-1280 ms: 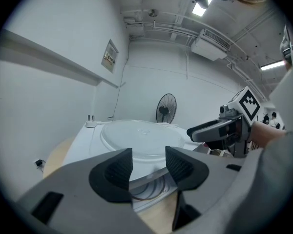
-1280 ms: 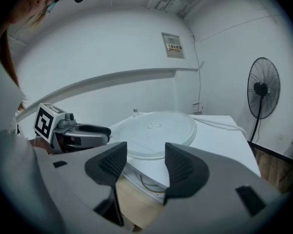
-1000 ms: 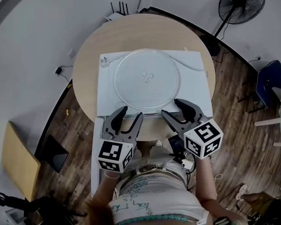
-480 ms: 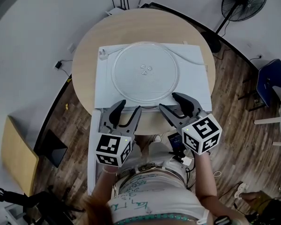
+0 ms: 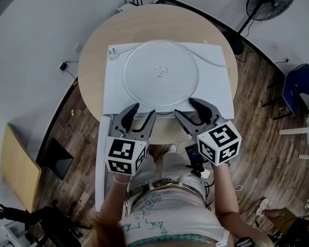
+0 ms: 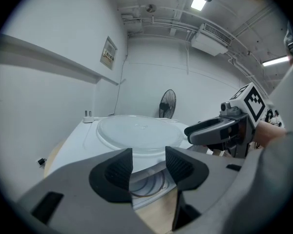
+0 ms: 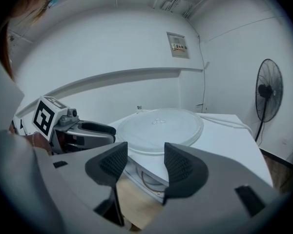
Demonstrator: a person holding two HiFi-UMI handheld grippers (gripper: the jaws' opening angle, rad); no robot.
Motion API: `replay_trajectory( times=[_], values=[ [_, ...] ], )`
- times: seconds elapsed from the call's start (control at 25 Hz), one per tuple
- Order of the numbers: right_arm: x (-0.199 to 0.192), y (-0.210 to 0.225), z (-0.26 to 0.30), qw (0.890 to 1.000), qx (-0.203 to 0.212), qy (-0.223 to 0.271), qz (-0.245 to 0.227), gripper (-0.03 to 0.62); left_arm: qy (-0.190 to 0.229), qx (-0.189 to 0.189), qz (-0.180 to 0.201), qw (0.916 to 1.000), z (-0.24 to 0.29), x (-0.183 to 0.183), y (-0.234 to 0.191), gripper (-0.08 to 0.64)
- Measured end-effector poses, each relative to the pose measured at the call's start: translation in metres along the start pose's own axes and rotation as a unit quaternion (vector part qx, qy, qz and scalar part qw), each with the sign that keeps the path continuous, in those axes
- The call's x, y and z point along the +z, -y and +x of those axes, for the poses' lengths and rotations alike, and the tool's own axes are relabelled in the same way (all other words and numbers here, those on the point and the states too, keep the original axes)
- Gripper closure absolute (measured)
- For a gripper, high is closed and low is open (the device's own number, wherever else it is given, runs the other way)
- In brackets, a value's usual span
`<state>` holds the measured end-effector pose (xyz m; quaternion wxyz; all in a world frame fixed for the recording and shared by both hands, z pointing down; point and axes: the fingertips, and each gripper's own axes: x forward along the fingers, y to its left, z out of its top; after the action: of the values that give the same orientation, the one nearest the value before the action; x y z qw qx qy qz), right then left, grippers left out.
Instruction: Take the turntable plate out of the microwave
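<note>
The clear glass turntable plate (image 5: 160,75) lies flat on top of the white microwave (image 5: 116,89), which stands on a round wooden table (image 5: 92,55). Both grippers hover side by side at the microwave's front edge, just short of the plate's near rim. My left gripper (image 5: 143,110) is open with nothing between its jaws, and so is my right gripper (image 5: 184,107). In the left gripper view the plate (image 6: 136,126) lies beyond the jaws (image 6: 149,162). The right gripper view shows the plate (image 7: 158,125) the same way. A roller ring (image 7: 149,179) shows inside the cavity.
The microwave door (image 5: 100,158) hangs open at the front left. A white power cord and plug (image 5: 113,53) lie on the microwave's top by the plate. A standing fan (image 5: 268,1) and a blue chair (image 5: 297,89) stand on the wood floor to the right.
</note>
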<state>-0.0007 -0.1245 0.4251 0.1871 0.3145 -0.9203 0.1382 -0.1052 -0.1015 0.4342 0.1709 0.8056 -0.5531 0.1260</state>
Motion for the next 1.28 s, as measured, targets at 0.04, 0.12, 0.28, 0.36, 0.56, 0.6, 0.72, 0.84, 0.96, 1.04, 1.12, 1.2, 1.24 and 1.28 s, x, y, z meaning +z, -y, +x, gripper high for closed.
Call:
replay_trajectory(
  times=[0.04,0.12,0.28,0.36,0.56,0.6,0.72,0.84,0.96,1.04,1.12,1.2,1.24,1.28],
  values=[
    [-0.0008,0.0006,0.0012,1.000,-0.001,-0.002,-0.001,0.368,0.000,0.000,-0.003,1.0000,0.0008,0.0001,-0.0004,0.345],
    [-0.0018,0.0019,0.0031,1.000,-0.006,-0.004,-0.003,0.368,-0.001,0.004,-0.002,1.0000,0.0019,0.0000,-0.0012,0.353],
    [-0.0007,0.0055,0.0037,1.000,-0.013,0.002,0.009,0.373,0.002,0.007,-0.009,0.9999,0.0004,0.0027,-0.0022,0.357],
    [-0.0005,0.0065,0.0038,1.000,-0.012,0.000,0.017,0.373,-0.001,0.007,-0.009,0.9999,0.0008,0.0036,-0.0029,0.357],
    [-0.0013,0.0084,0.0055,1.000,-0.016,-0.010,0.013,0.399,-0.011,0.022,0.013,0.9996,0.0053,0.0018,-0.0084,0.357],
    [-0.0019,0.0079,0.0059,1.000,-0.017,-0.013,0.009,0.399,-0.011,0.021,0.009,0.9997,0.0058,0.0016,-0.0090,0.357],
    [-0.0030,0.0066,0.0067,1.000,-0.017,-0.022,0.001,0.399,-0.008,0.023,0.008,0.9997,0.0060,0.0013,-0.0089,0.357],
    [-0.0020,0.0078,0.0063,1.000,-0.016,-0.021,0.003,0.402,-0.004,0.025,0.011,0.9996,0.0064,0.0022,-0.0084,0.357],
    [-0.0014,0.0079,0.0062,1.000,-0.013,-0.014,0.008,0.403,0.002,0.025,0.013,0.9996,0.0058,0.0019,-0.0090,0.357],
    [-0.0011,0.0077,0.0059,1.000,-0.010,-0.009,0.011,0.403,0.009,0.023,0.014,0.9996,0.0051,0.0018,-0.0090,0.357],
    [-0.0015,0.0078,0.0051,1.000,-0.006,-0.005,0.015,0.403,0.015,0.020,0.009,0.9996,0.0042,0.0014,-0.0083,0.357],
    [-0.0020,0.0072,0.0046,1.000,0.000,-0.003,0.017,0.403,0.018,0.018,0.000,0.9997,0.0024,0.0014,-0.0077,0.357],
    [-0.0024,0.0063,0.0042,1.000,0.004,-0.002,0.016,0.403,0.019,0.017,-0.003,0.9997,0.0008,0.0014,-0.0070,0.356],
    [-0.0030,0.0052,0.0037,1.000,0.006,0.000,0.013,0.402,0.022,0.016,-0.005,0.9996,-0.0010,0.0016,-0.0061,0.357]
  ],
)
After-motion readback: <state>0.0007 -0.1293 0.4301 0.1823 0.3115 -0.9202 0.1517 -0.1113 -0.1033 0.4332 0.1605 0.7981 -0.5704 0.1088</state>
